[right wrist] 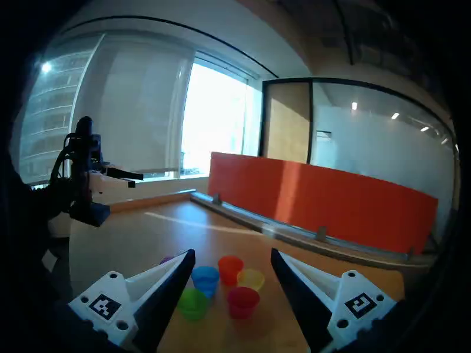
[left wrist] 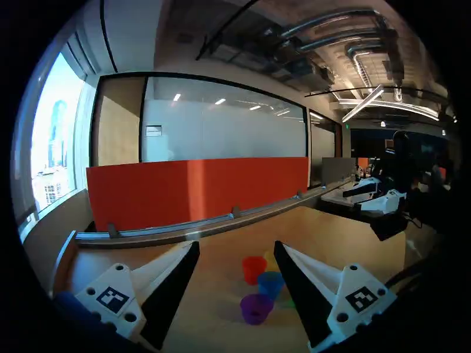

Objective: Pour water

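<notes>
Left gripper view: left claw [left wrist: 235, 245] is released, fingers wide apart, gripping nothing, low over the tabletop [left wrist: 329, 235]. The cups [left wrist: 254, 269] sit in a tight cluster on the tabletop at 6 o'clock, in the gap between the fingers and partly behind the 3 o'clock finger. Purple cup [left wrist: 256, 307] is nearest the camera, with the blue cup [left wrist: 271, 283] just behind it; can't tell if they touch. Green cup [left wrist: 288, 303] is mostly hidden by that finger. Right claw [left wrist: 377, 199] is at 3 o'clock, farther off and well apart from the cups. The person holding it is dark, details unclear. Orange divider [left wrist: 200, 188] runs along the far tabletop edge at 12 o'clock. Window [left wrist: 53, 153] is at 9 o'clock.

Right gripper view: right claw [right wrist: 231, 253] is released, fingers spread, empty. The cups are at 6 o'clock between the fingers, all upright with mouths up. Nearest row is the green cup and the red cup [right wrist: 242, 301]. Behind them are the blue cup, orange cup [right wrist: 230, 267] and yellow cup [right wrist: 251, 277], packed close. Purple cup peeks out at 7 o'clock beside the finger. Cup contents are too small to tell. Left claw [right wrist: 120, 174] is at 9 o'clock, far off and above the tabletop, fingers pointing toward 3 o'clock. Orange divider crosses from 12 to 3 o'clock.
</notes>
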Motion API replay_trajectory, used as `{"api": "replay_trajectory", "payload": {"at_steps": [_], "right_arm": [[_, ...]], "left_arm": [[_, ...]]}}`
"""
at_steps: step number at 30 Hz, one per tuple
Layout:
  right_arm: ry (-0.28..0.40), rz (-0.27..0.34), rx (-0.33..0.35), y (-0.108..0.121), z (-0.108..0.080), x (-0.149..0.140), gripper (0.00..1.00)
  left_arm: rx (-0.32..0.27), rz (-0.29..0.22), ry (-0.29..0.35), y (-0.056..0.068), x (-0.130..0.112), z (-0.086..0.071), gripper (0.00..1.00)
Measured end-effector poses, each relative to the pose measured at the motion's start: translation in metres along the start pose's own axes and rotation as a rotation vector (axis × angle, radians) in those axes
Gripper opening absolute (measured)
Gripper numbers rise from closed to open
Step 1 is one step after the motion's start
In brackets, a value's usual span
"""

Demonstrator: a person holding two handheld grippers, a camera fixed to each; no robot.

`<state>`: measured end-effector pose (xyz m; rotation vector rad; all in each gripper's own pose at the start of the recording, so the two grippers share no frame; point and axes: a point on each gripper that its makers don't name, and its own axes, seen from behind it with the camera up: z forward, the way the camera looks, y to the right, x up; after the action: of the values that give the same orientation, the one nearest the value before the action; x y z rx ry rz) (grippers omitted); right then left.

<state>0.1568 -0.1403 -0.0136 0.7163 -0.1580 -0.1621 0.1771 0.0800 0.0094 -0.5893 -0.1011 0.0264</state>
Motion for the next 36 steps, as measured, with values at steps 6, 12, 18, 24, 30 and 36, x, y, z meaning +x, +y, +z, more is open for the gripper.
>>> {"api": "replay_trajectory", "payload": {"at_steps": [6, 12, 18, 24, 30, 36], "right_arm": [[-0.046, -0.017, 0.033, -0.003, 0.003, -0.012, 0.99], [-0.078, -0.024, 0.072, -0.009, 0.007, -0.018, 0.99], [-0.109, -0.043, 0.106, -0.016, 0.013, -0.024, 1.0], [-0.148, -0.053, 0.132, -0.02, 0.017, -0.039, 0.99], [-0.18, -0.057, 0.163, -0.026, 0.023, -0.055, 0.99], [-0.216, -0.071, 0.177, -0.03, 0.03, -0.075, 0.99]], "left_arm": [[-0.047, 0.003, -0.035, 0.004, -0.007, 0.005, 0.94], [-0.076, 0.024, -0.073, 0.004, -0.014, 0.008, 0.94], [-0.105, 0.029, -0.085, 0.006, -0.02, 0.01, 0.94], [-0.124, 0.054, -0.09, 0.006, -0.024, 0.013, 0.94], [-0.129, 0.092, -0.099, 0.006, -0.026, 0.016, 0.94], [-0.146, 0.096, -0.11, 0.008, -0.03, 0.02, 0.93]]}}
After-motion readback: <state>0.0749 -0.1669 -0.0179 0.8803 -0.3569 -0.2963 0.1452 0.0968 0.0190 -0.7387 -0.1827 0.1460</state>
